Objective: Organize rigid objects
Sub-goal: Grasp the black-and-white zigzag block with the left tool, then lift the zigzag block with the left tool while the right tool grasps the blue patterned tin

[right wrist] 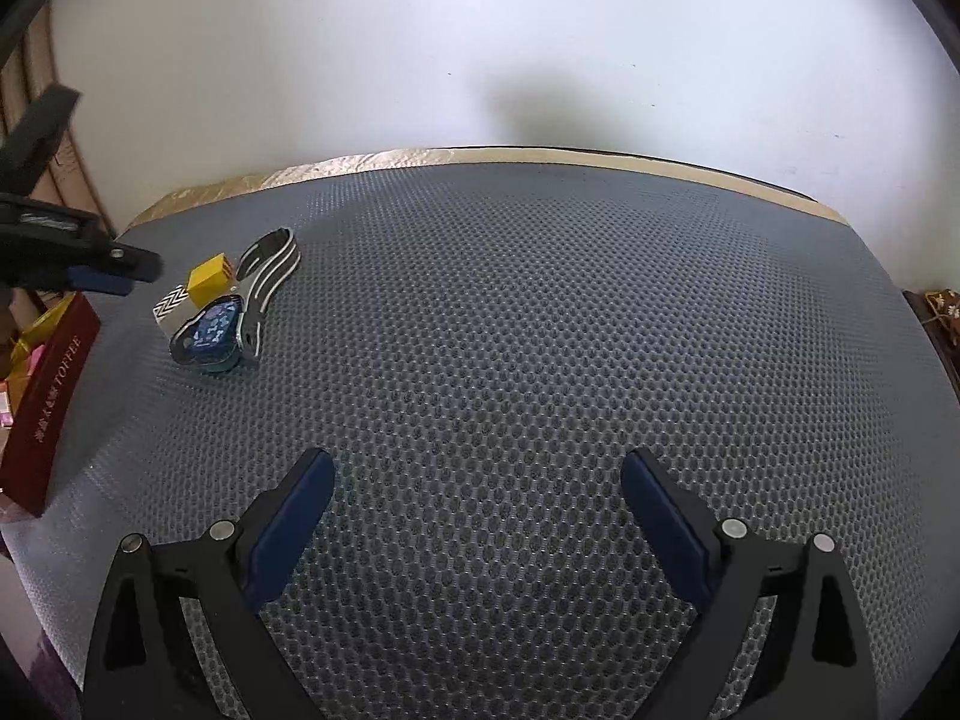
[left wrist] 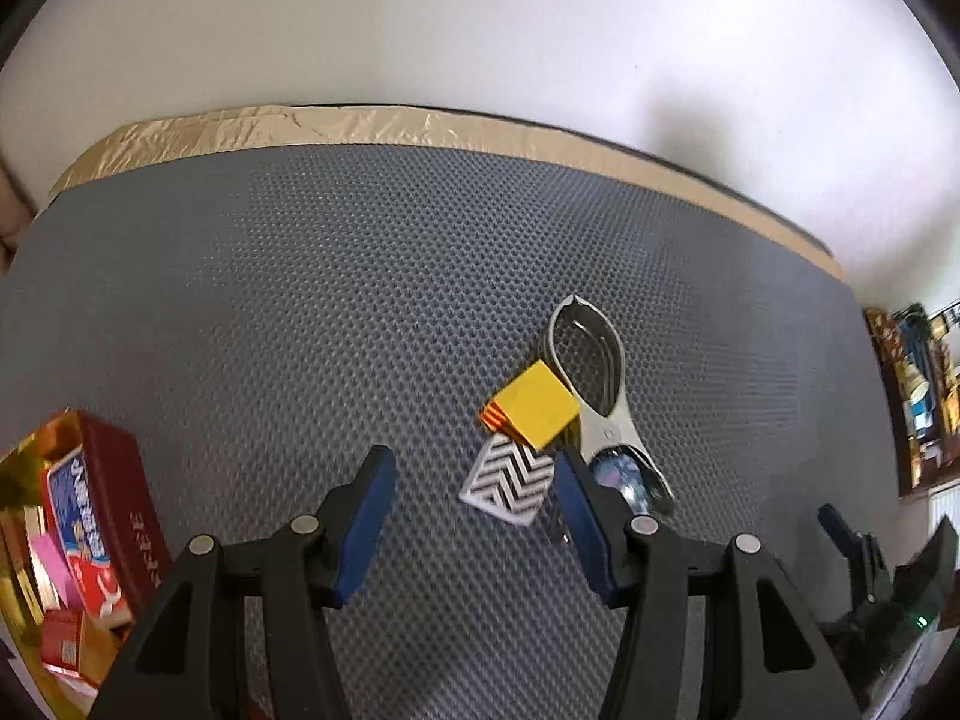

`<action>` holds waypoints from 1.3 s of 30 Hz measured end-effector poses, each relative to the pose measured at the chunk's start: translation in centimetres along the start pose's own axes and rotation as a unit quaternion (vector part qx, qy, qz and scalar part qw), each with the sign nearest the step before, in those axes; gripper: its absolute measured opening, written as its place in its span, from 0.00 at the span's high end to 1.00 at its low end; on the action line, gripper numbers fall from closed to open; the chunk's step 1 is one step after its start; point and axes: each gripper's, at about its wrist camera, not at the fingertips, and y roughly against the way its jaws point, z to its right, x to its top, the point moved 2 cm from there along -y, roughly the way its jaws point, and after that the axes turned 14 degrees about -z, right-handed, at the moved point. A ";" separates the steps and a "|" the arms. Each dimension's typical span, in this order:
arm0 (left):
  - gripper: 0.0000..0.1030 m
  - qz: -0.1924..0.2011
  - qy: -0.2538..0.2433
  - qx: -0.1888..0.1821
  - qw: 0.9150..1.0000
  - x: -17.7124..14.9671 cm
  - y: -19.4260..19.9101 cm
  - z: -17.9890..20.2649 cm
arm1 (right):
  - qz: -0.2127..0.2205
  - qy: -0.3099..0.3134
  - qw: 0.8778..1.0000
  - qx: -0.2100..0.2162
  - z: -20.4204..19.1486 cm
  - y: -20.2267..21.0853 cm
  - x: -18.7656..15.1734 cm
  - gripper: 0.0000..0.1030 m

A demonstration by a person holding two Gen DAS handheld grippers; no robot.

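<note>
A small pile lies on the grey mat: a yellow box (left wrist: pixel 537 411) (right wrist: pixel 207 281), a black-and-white zigzag box (left wrist: pixel 510 480) (right wrist: pixel 173 303), a grey loop-shaped tool (left wrist: pixel 591 372) (right wrist: pixel 267 276) and a blue patterned piece (left wrist: pixel 627 477) (right wrist: pixel 210 330). My left gripper (left wrist: pixel 474 468) is open, empty, its fingertips just short of the zigzag box. My right gripper (right wrist: pixel 477 468) is open and empty over bare mat, far right of the pile. The left gripper also shows in the right wrist view (right wrist: pixel 114 273).
A dark red toffee tin (left wrist: pixel 129 510) (right wrist: pixel 51 402) with a gold lining holds several small packets at the mat's left edge. A tan taped strip (left wrist: pixel 372 126) borders the far edge by the white wall. A cluttered shelf (left wrist: pixel 912 390) stands at the right.
</note>
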 end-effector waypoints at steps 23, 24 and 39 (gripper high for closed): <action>0.45 -0.038 -0.005 -0.053 0.998 0.9 -2.3 -0.2 | -0.001 0.002 1.000 0.002 -0.7 -1.0 1.0 0.06; 0.45 -0.037 -0.007 -0.046 0.998 1.1 -2.3 0.0 | -0.001 0.002 1.000 0.002 -0.8 -1.0 1.0 0.06; 0.66 -0.037 0.064 -0.063 0.995 0.1 -3.8 -2.6 | -0.006 0.002 1.000 0.001 -0.6 -1.4 1.4 0.06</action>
